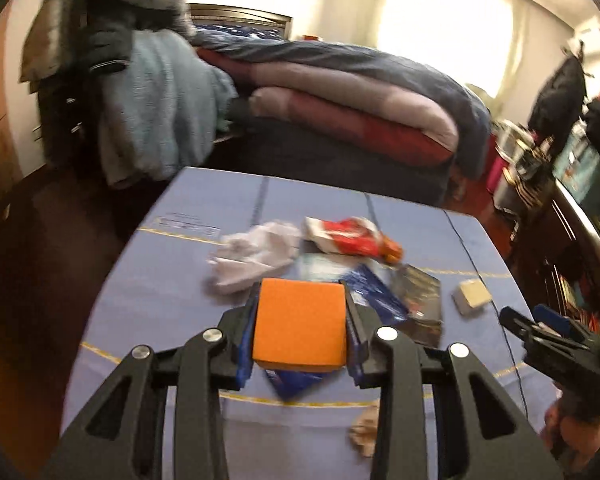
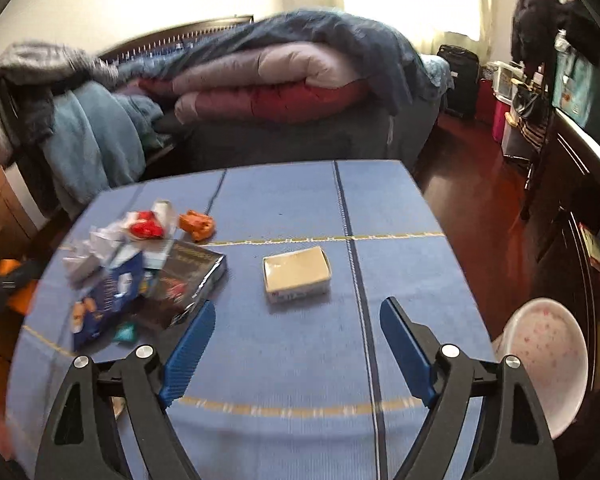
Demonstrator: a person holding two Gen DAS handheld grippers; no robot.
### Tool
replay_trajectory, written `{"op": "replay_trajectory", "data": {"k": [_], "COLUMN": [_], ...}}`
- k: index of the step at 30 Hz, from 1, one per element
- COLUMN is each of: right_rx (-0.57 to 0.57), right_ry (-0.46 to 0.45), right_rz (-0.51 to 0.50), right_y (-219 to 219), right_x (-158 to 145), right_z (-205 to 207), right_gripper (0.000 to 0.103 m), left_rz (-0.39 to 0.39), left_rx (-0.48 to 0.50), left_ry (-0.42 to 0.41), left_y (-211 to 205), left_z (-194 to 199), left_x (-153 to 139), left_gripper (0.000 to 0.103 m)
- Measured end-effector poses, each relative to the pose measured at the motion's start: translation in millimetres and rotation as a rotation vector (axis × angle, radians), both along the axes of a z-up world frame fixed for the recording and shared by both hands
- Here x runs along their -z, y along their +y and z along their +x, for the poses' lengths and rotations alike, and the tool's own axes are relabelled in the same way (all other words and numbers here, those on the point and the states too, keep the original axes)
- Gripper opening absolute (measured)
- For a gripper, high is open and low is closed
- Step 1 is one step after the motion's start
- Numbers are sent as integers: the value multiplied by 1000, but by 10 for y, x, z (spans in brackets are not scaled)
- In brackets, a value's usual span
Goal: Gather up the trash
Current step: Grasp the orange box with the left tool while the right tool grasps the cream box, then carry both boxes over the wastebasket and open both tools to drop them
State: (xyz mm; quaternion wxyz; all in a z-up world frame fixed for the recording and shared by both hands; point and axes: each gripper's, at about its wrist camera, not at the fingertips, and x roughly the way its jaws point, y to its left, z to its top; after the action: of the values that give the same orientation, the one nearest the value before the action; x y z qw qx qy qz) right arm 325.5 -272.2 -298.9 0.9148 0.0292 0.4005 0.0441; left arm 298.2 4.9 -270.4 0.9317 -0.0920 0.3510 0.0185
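My left gripper [image 1: 300, 320] is shut on an orange sponge block [image 1: 300, 328] and holds it above the blue table [image 1: 160, 288]. Beyond it lies a trash pile: crumpled white paper [image 1: 252, 256], a red and white wrapper [image 1: 348, 236], a blue snack bag [image 1: 376, 296] and a dark box [image 1: 420, 296]. A small cream box [image 1: 472, 296] lies to the right. My right gripper [image 2: 296, 344] is open and empty, just short of the cream box [image 2: 296, 276]. The pile sits to its left, with the dark box [image 2: 188, 280] and blue bag [image 2: 108, 296].
A white bin with pink dots [image 2: 548, 360] stands off the table's right edge. A bed with piled quilts [image 1: 340, 92] lies behind the table. Clothes hang on a chair [image 1: 140, 100] at the left. Dark furniture [image 2: 580, 200] lines the right wall. A crumpled brown scrap [image 1: 364, 428] lies near the front edge.
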Motion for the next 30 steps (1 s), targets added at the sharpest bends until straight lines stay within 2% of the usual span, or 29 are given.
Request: {"op": "replay_trajectory", "data": {"k": [5,12,14,16,23,30], "right_rx": [-10,12,12,11,11,25], "right_ry": [63,117,129,114,107,67], "right_rz": [-15,-64,-68,-76,-65,-42], "right_y": [69,143,155,164,147,87], "right_x": [210,416,450,440,362,159], "right_z": [383,599,616,587,459,215], "right_gripper": [84,84,78,54,53,53], "left_rz": [-9,-22,-26,-29,-29,-19], "left_rx": [-47,-80,-81,-80,-65,-42], "left_ry": [-12,-2,3,6,-7,-31], "left_y": [285,456,481,478,403,280], "left_z": [12,71,98,99,29,-50], "left_x": [-13,66,92,101,55,-73], "left_gripper": [36,36,36,36,36,36]}}
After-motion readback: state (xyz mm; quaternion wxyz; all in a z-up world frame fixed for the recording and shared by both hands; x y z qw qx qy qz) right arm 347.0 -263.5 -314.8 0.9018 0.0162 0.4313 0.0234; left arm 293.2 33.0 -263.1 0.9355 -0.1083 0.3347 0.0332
